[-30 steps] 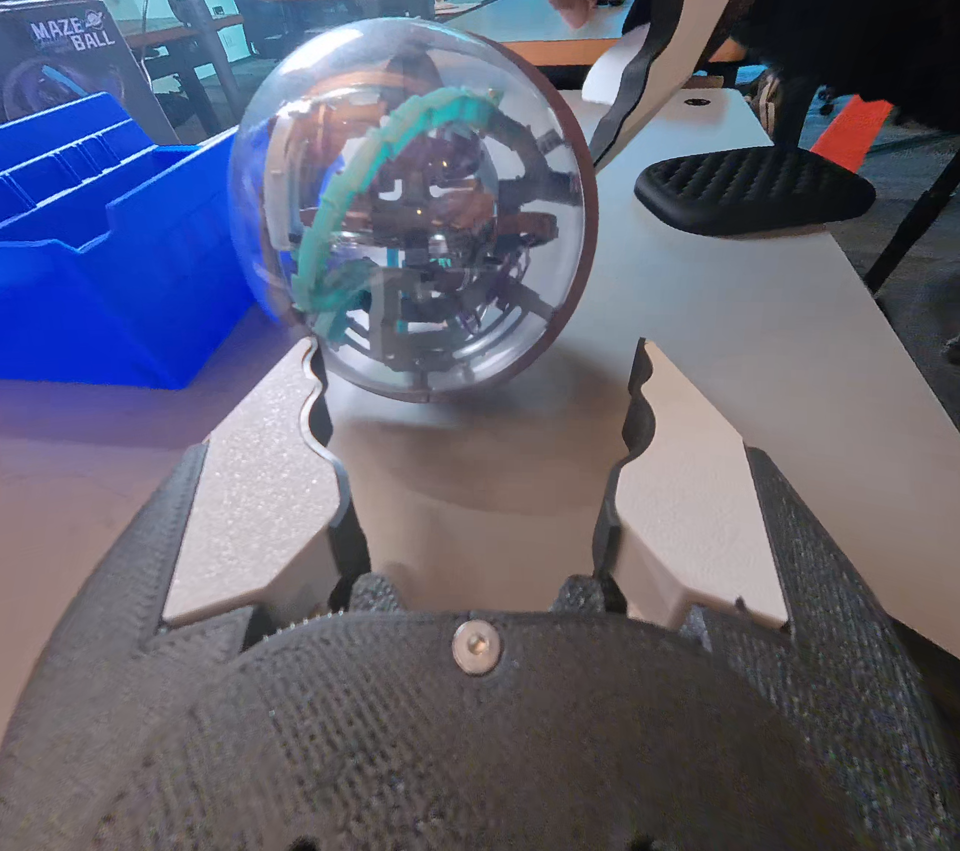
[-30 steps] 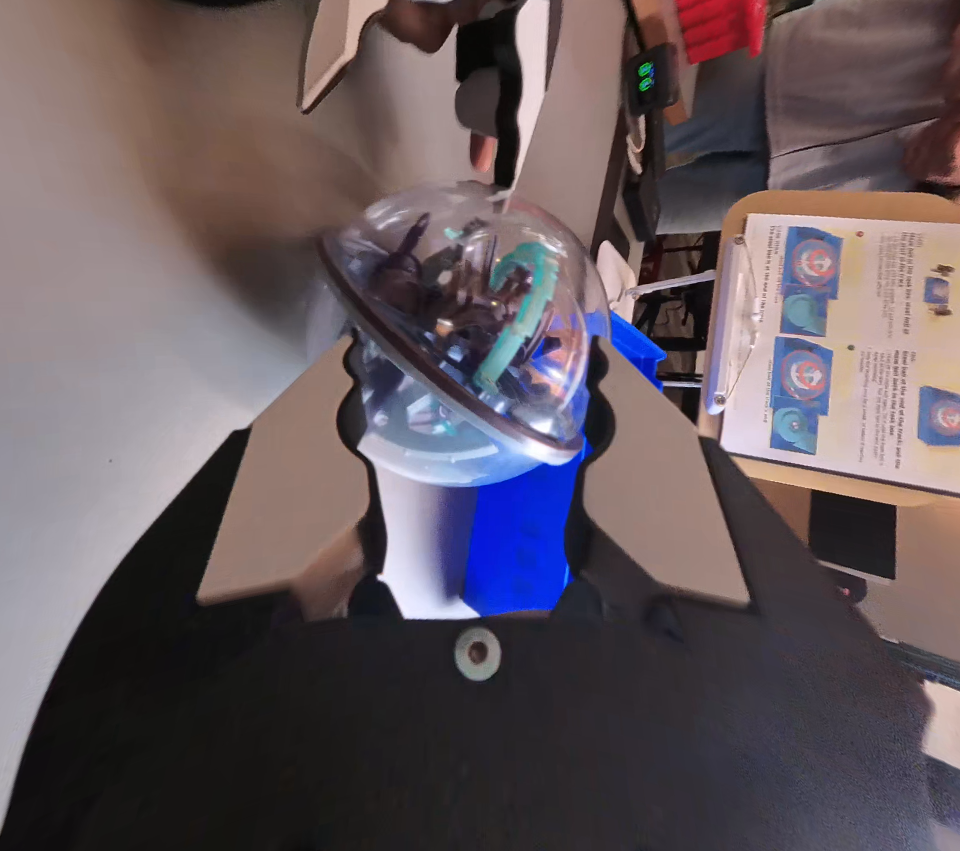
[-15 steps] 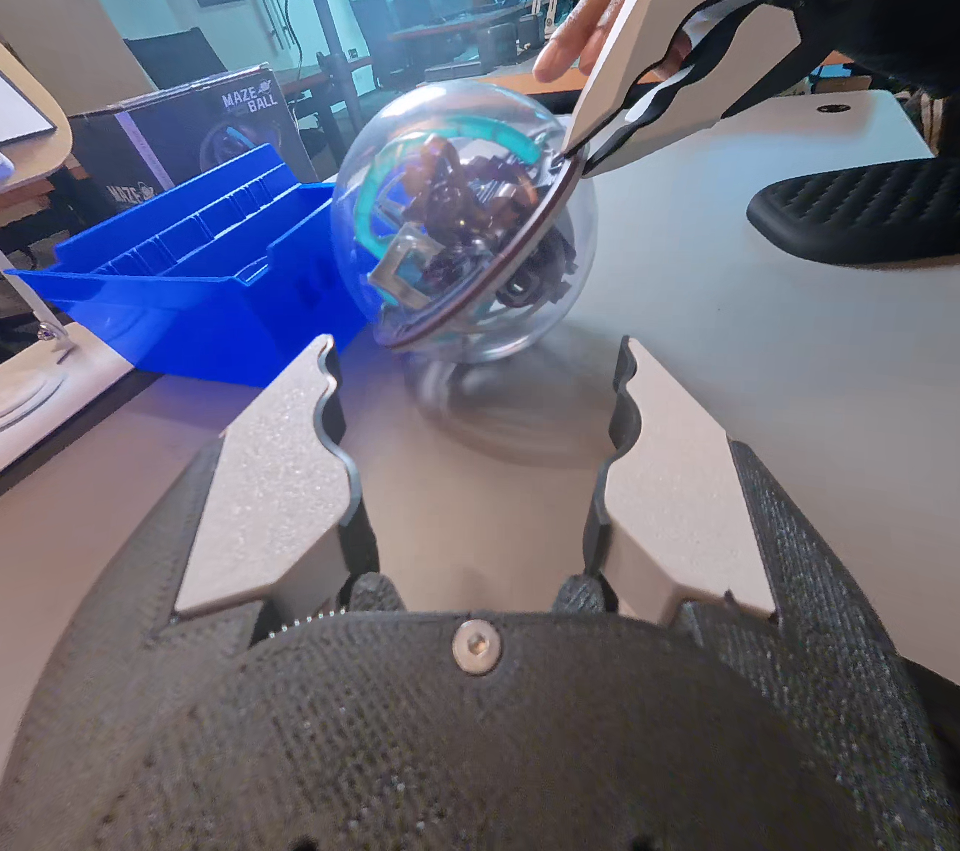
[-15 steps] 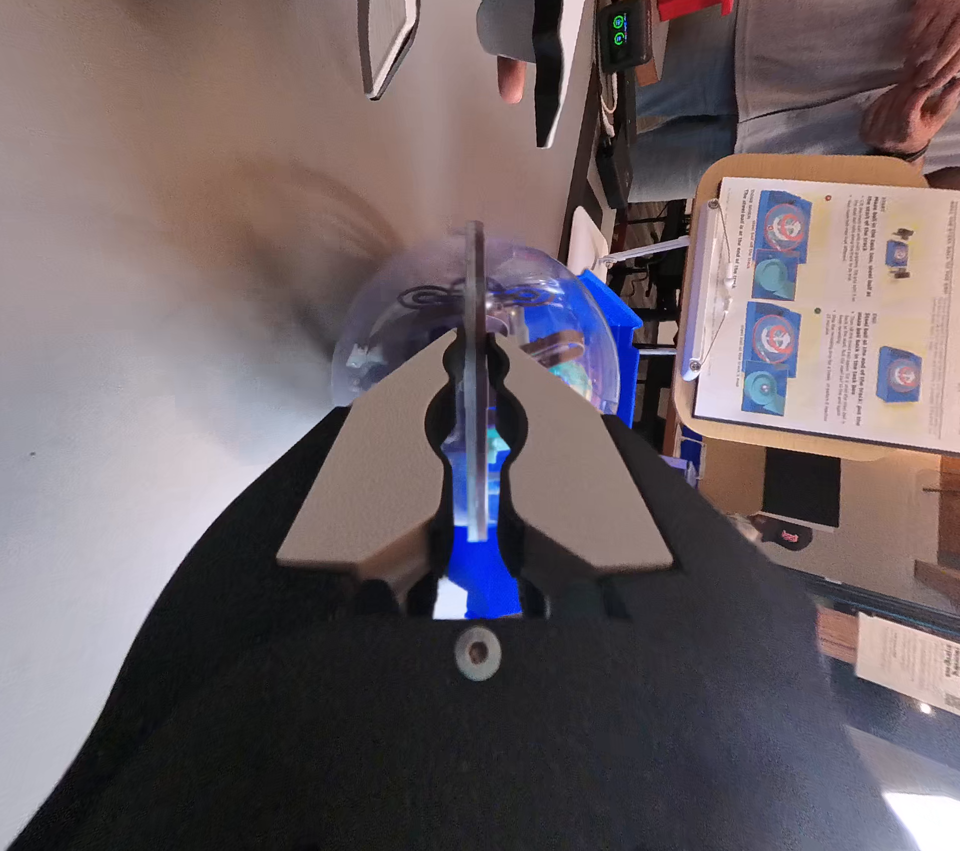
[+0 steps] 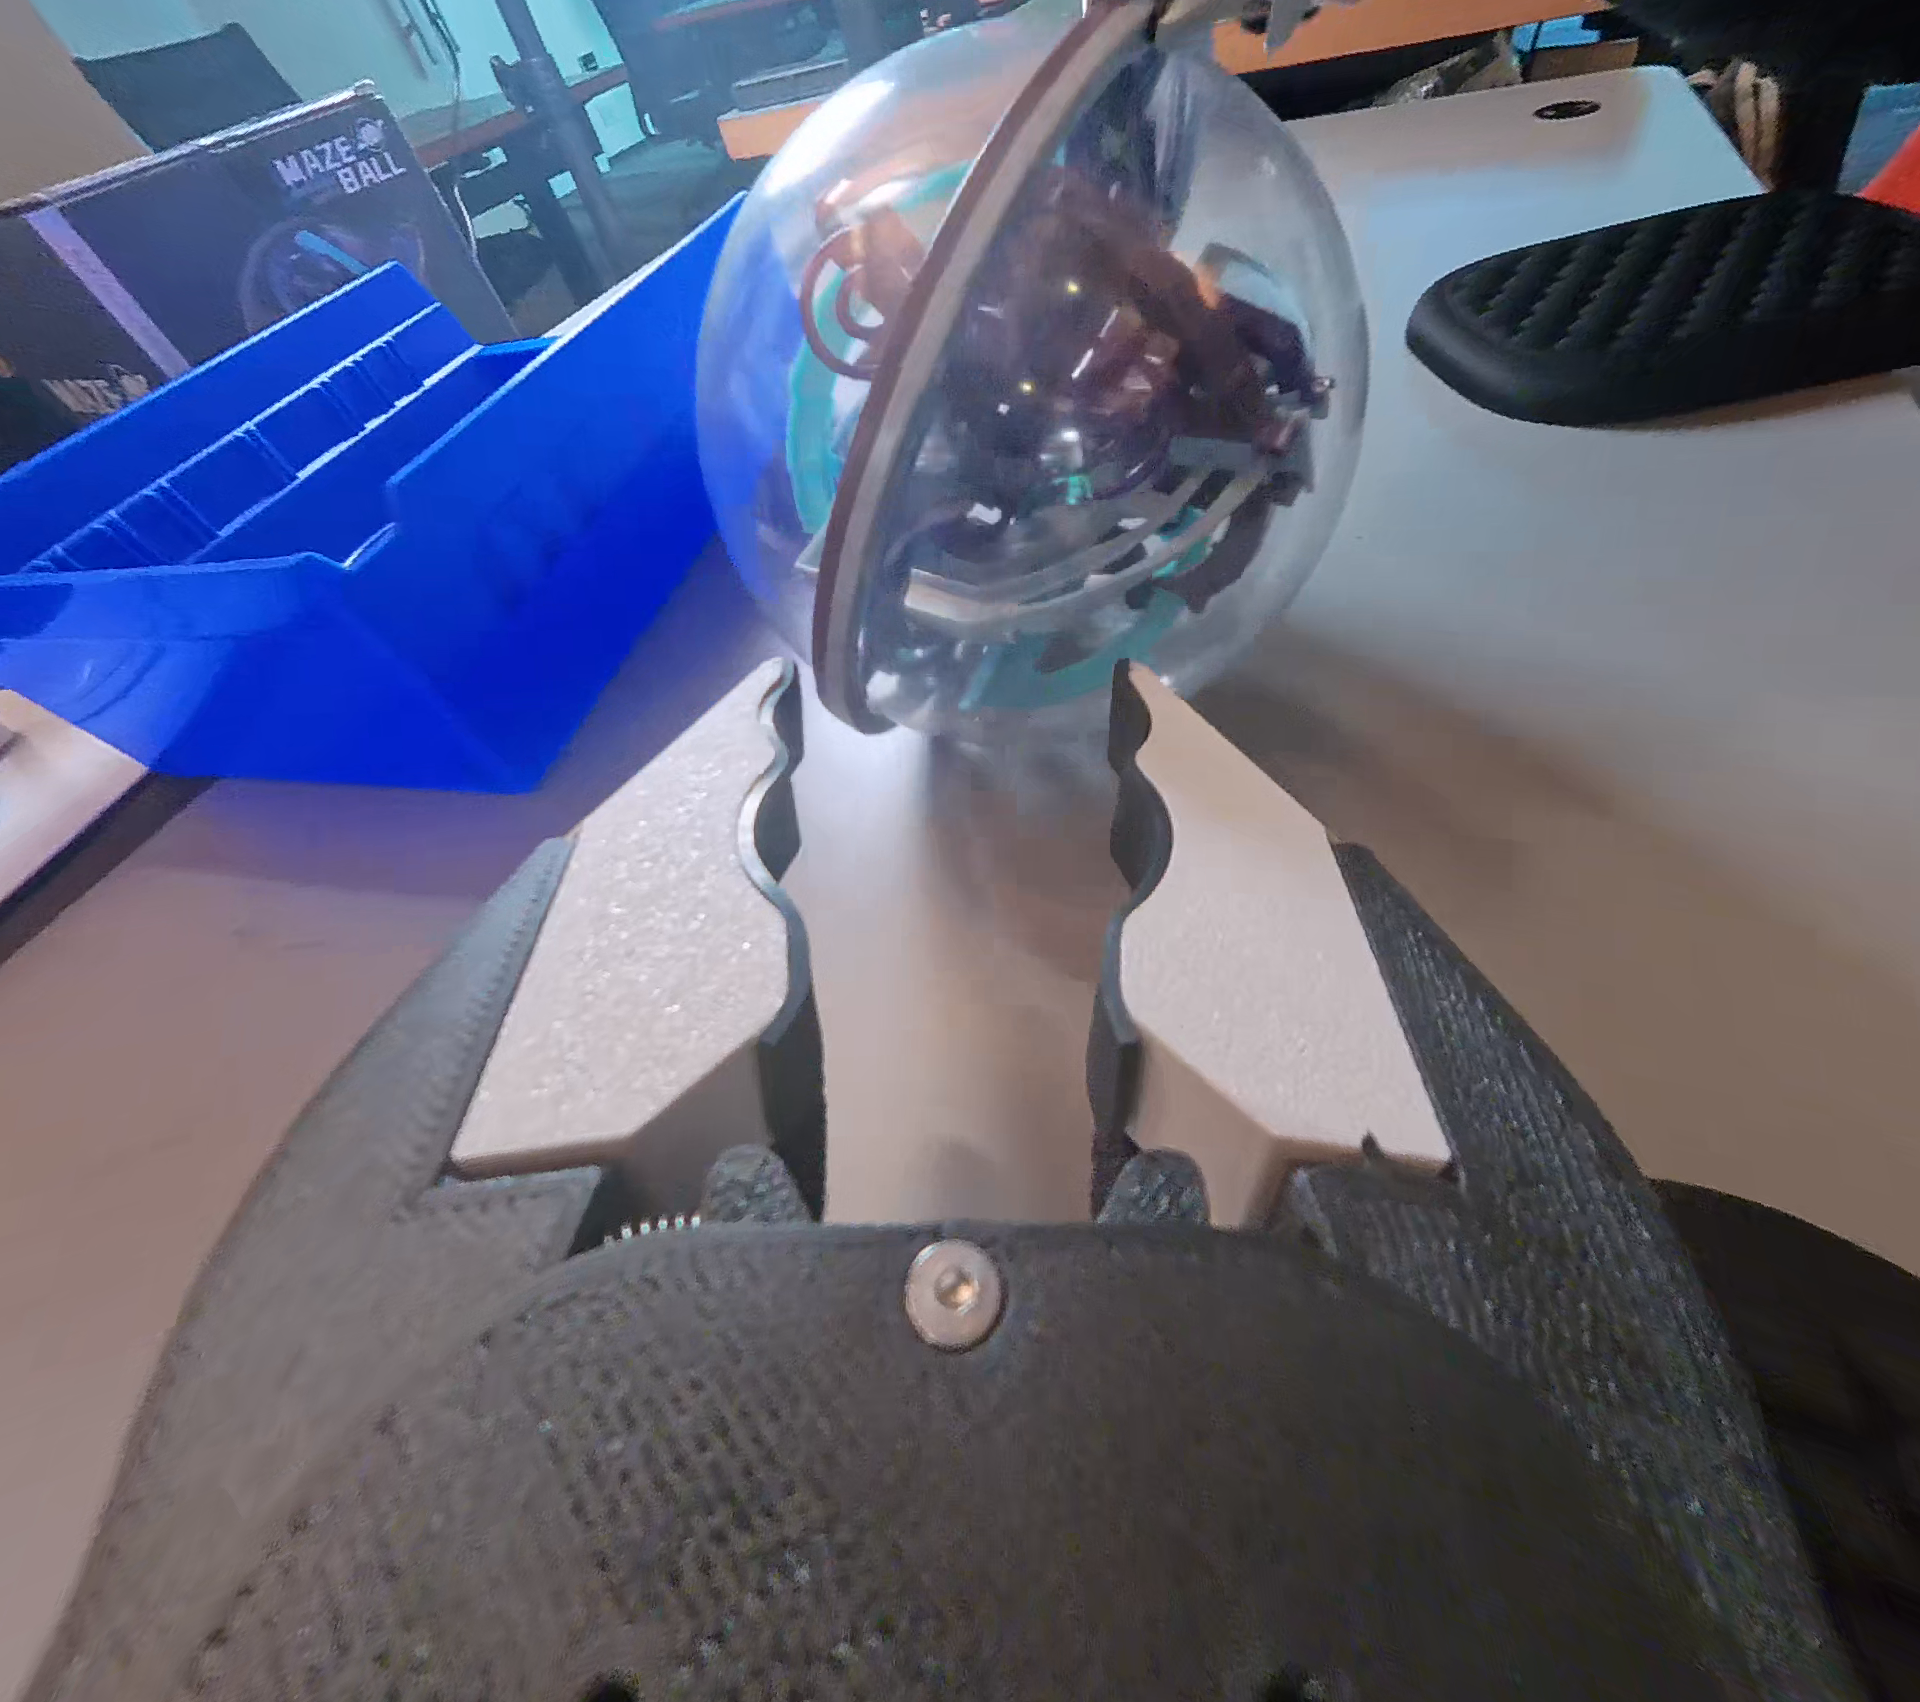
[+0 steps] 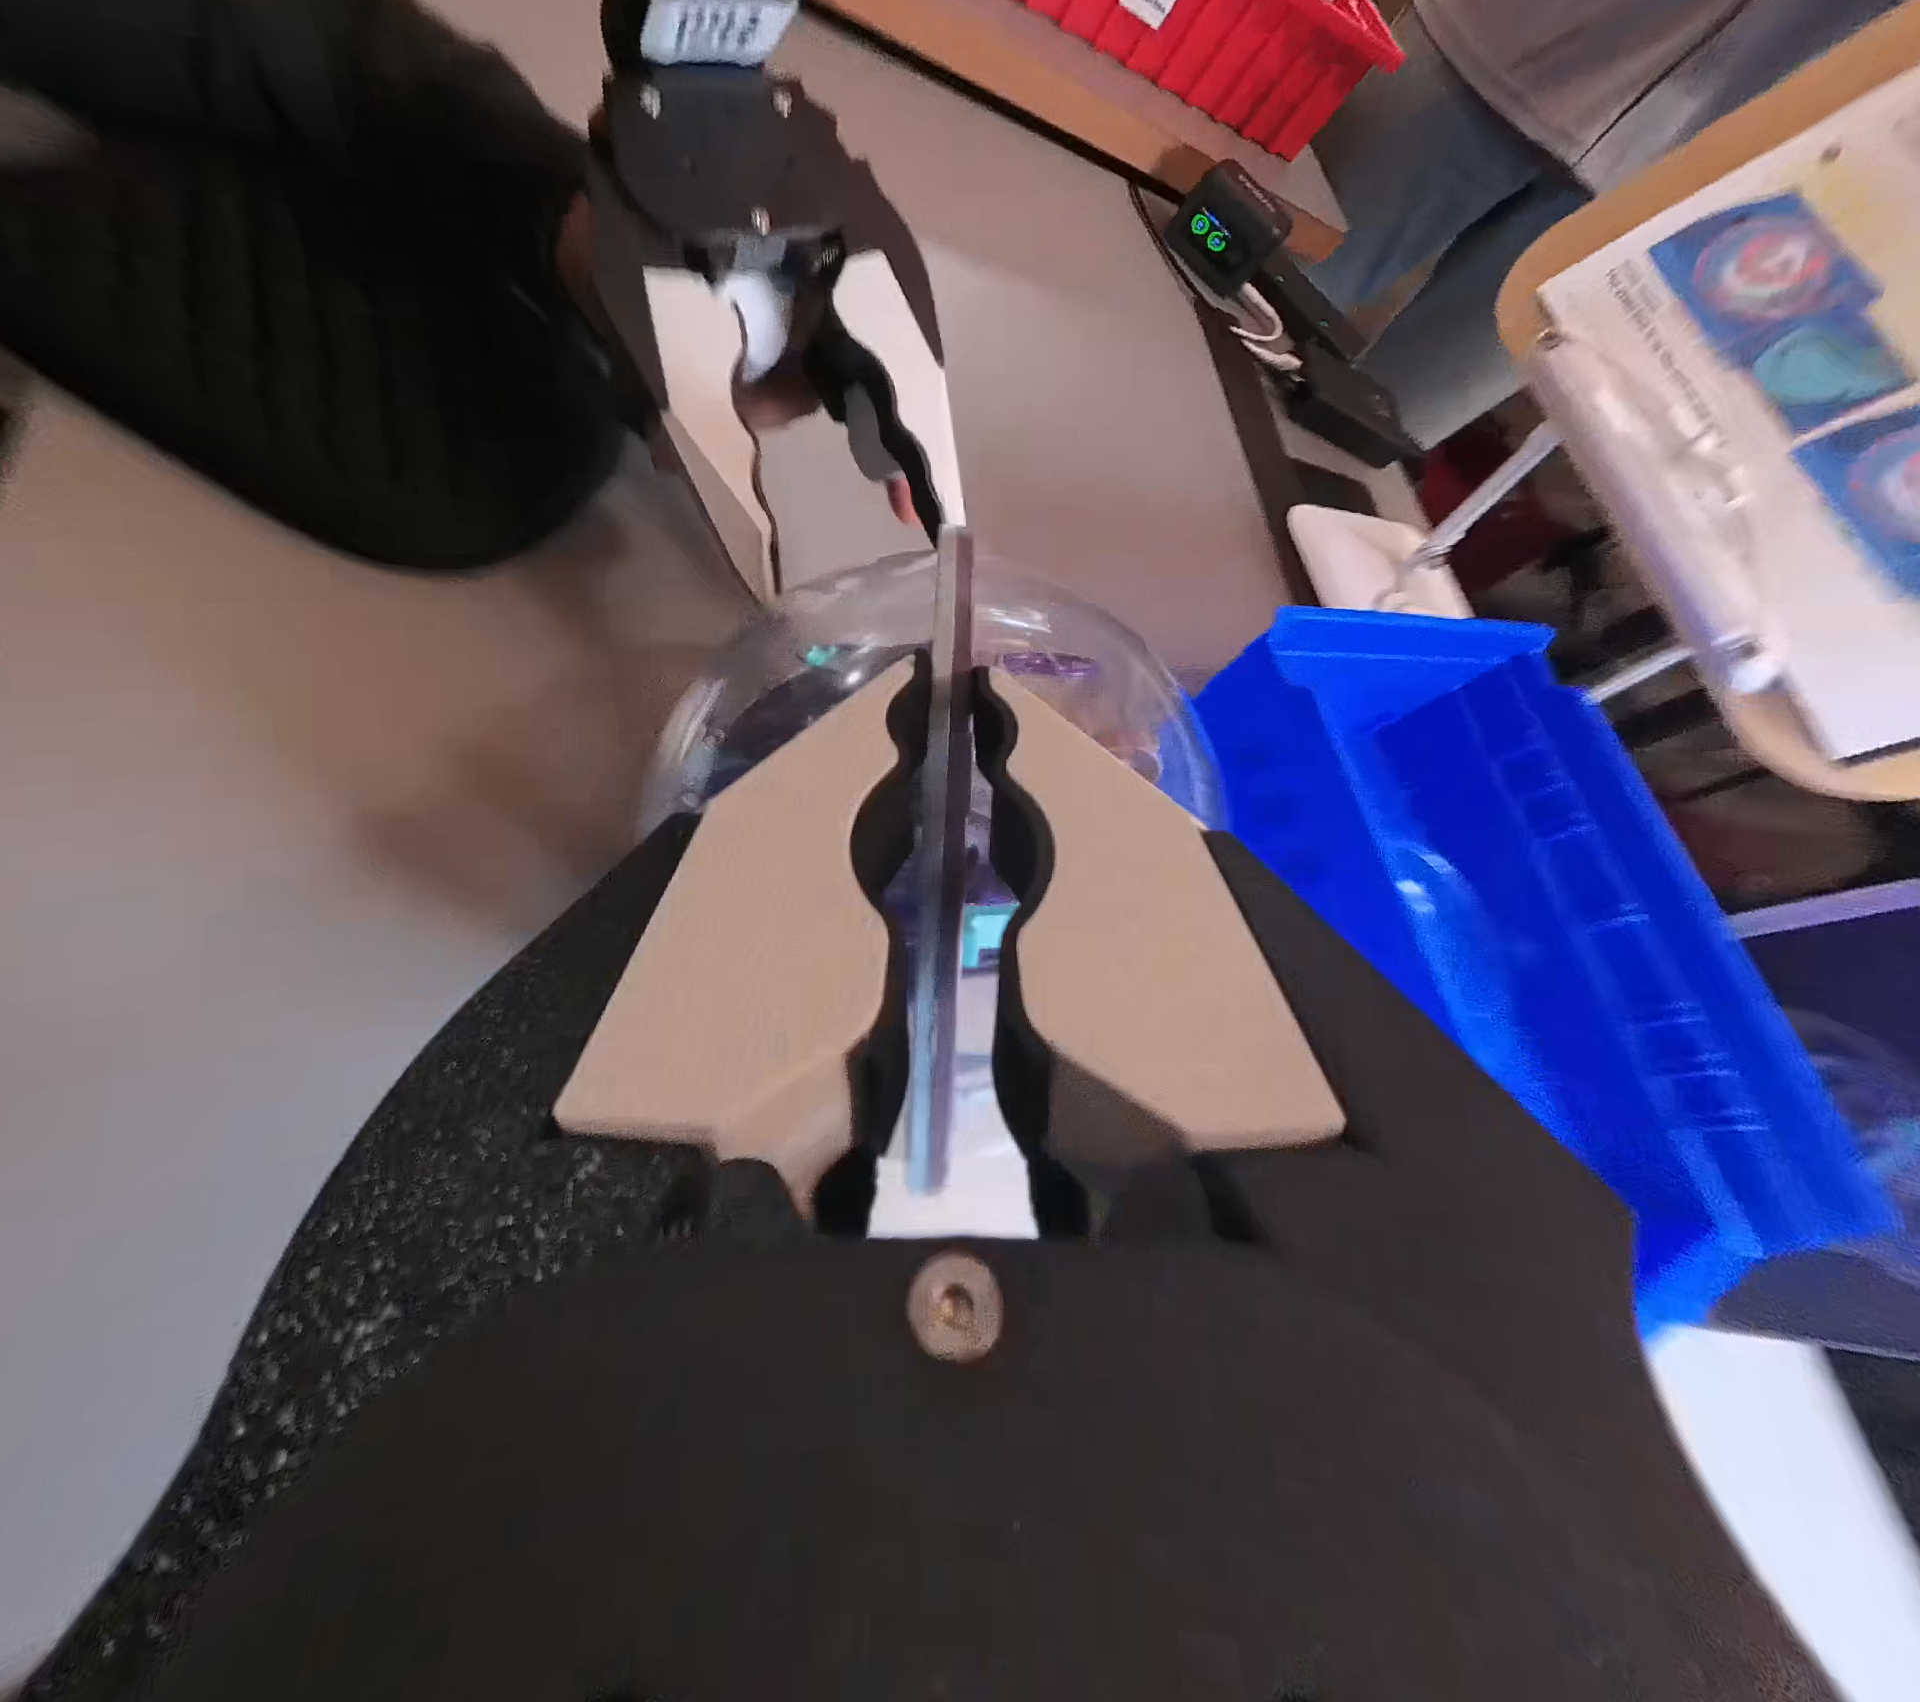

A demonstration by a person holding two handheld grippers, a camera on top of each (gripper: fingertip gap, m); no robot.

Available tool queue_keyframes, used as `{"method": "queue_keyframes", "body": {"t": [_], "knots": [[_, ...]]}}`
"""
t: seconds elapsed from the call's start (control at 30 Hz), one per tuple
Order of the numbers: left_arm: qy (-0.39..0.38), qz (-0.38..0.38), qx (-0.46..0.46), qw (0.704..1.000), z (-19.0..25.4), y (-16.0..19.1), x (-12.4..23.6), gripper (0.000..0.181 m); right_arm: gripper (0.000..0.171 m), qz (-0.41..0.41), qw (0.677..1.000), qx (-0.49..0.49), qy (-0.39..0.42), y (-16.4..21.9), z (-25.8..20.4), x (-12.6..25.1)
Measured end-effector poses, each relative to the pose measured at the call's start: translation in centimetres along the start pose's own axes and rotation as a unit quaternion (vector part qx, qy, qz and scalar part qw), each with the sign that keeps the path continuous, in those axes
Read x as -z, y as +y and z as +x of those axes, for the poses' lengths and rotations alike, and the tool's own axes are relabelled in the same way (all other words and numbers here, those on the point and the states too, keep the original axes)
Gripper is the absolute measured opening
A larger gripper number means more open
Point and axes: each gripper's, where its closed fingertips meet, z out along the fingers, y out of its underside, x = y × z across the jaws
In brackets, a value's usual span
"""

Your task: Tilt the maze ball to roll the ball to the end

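My right tool (image 6: 943, 696) is clenched on the dark rim of the maze ball (image 5: 1039, 405), holding it tilted above the worktop (image 5: 1558, 717). My left tool (image 5: 951, 696) is released, its fingertips just beneath the ball.

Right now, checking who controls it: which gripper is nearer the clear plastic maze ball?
Right. The right gripper clamps the clear plastic maze ball's rim; the left gripper sits open just below.
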Motion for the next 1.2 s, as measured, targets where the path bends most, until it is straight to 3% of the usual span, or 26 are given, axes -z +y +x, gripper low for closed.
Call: {"method": "queue_keyframes", "body": {"t": [0.13,0.2,0.37,0.43,0.6,0.67,0.73,0.83,0.93,1.0,1.2], "knots": [[0.015,0.008,0.012,1.000,0.5,-0.2,0.1,0.054,0.006,0.042,0.991,-0.129,-0.019,-0.5,-0.1,0.1],[0.024,0.014,0.014,1.000,0.8,-0.5,0.2,0.041,0.006,0.052,0.985,-0.164,-0.016,-0.4,0.2,0.2],[0.039,0.029,0.007,0.999,1.6,-1.2,0.3,0.011,0.006,0.057,0.983,-0.174,-0.002,-0.3,0.0,0.5],[0.039,0.032,0.005,0.999,1.6,-1.4,0.3,0.007,0.006,0.059,0.981,-0.182,0.003,-0.4,0.1,0.5],[0.009,0.054,0.000,0.999,0.3,-2.3,1.0,0.053,0.005,0.072,0.978,-0.196,-0.003,-0.8,0.1,0.6],[0.010,0.073,0.009,0.997,-0.5,-3.2,1.6,0.061,0.005,0.076,0.979,-0.190,-0.014,-1.1,-0.2,0.6],[0.057,0.085,0.044,0.994,-0.3,-3.7,2.0,0.064,0.005,0.083,0.976,-0.199,-0.027,-1.5,-0.5,0.8],[0.113,0.092,0.079,0.986,0.6,-3.7,1.9,0.059,0.005,0.108,0.965,-0.231,-0.062,-2.1,-1.2,1.2],[0.172,0.108,0.091,0.975,2.5,-4.2,2.1,0.029,0.005,0.130,0.952,-0.266,-0.081,-2.0,-1.3,1.5],[0.168,0.109,0.096,0.975,2.6,-4.5,2.0,0.009,0.005,0.145,0.940,-0.296,-0.085,-1.6,-0.9,1.7],[0.168,0.071,0.147,0.972,2.0,-4.3,1.2,0.006,0.005,0.183,0.882,-0.419,-0.113,0.6,0.4,1.5]]}}
